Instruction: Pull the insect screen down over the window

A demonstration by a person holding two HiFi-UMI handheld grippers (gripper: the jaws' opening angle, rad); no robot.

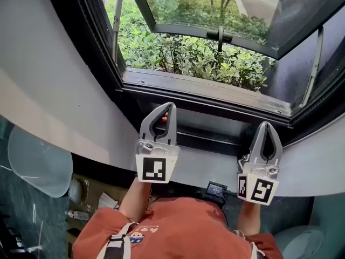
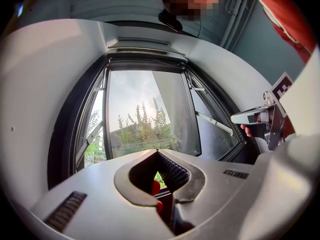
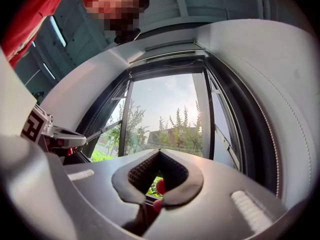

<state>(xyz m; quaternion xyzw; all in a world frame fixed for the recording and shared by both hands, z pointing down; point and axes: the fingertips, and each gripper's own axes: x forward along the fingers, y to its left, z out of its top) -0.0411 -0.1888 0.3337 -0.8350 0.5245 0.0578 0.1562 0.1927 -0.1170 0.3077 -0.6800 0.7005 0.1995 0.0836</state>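
Both shut and empty, your left tool [image 1: 163, 108] and right tool [image 1: 266, 126] hover at the sill [image 1: 205, 88] under the out-swung sash [image 1: 183, 30], the insect screen rail [image 2: 145, 50] lying level across the window's top.

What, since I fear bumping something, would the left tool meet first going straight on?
Probably the pushed-out window sash, its glass or bottom rail; the left tool aims there, though depth is unclear.

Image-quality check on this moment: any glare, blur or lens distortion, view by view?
Head view: sharp, no blur, the shrubs brightly daylit, indoors dimmer. Left gripper view: fisheye bows the window frame, the corners are black and the sky is pale. Right gripper view: the same bowing, with sun glare through the trees.
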